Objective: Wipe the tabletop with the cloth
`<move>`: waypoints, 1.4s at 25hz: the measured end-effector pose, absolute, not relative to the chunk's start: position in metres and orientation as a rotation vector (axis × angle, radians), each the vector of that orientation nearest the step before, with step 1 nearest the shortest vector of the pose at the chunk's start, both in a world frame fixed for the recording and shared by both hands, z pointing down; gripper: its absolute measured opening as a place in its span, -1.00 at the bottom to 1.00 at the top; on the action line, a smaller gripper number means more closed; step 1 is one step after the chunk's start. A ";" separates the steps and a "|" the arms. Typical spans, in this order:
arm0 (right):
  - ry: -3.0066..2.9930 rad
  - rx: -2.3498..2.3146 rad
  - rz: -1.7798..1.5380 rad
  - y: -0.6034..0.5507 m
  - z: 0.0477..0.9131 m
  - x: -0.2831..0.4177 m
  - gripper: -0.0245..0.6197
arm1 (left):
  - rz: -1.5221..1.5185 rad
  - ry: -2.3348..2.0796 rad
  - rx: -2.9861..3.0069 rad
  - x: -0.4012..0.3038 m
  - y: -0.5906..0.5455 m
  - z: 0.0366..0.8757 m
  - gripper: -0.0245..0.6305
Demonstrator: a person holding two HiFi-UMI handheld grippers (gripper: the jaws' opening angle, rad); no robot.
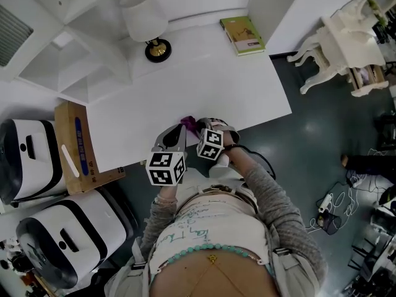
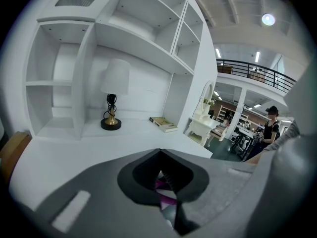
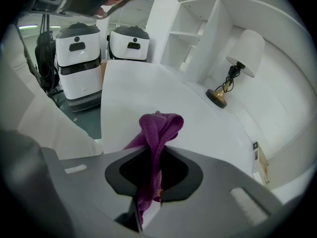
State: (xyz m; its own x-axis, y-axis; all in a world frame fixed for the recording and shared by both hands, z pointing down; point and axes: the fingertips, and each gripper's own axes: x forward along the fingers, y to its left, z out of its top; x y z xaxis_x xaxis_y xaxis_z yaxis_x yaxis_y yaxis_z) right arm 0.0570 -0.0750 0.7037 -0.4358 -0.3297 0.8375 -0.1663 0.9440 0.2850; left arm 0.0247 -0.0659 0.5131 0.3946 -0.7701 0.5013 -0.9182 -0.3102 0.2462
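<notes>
The purple cloth [image 1: 189,124] hangs bunched over the front edge of the white tabletop [image 1: 204,79], between my two grippers. My right gripper [image 1: 201,129] is shut on it; in the right gripper view the cloth [image 3: 158,128] bulges up past the jaws of that gripper [image 3: 154,147] and trails down between them. My left gripper [image 1: 180,130] sits close beside it on the left. In the left gripper view that gripper [image 2: 159,151] has its jaw tips together, with a strip of purple cloth [image 2: 166,190] showing in the slit.
A white-shaded lamp [image 1: 148,23] and a green book [image 1: 242,34] stand at the table's far side, below white shelving [image 2: 74,58]. A cardboard box [image 1: 77,147] and two white machines [image 1: 31,159] are left of the table. A white chair [image 1: 340,48] stands at right.
</notes>
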 end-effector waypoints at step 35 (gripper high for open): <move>-2.049 0.337 -0.181 -0.100 0.705 0.155 -0.70 | 0.418 -1.462 2.162 0.120 -0.065 0.508 -0.92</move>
State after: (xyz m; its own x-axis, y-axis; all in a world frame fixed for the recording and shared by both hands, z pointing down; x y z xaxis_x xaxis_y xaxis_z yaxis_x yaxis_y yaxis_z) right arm 0.1550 -0.0997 0.7051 -0.4522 -0.3124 0.8354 -0.1611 0.9499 0.2680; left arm 0.1202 -0.0655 0.5077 0.3784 -0.7741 0.5075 -0.9254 -0.3037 0.2268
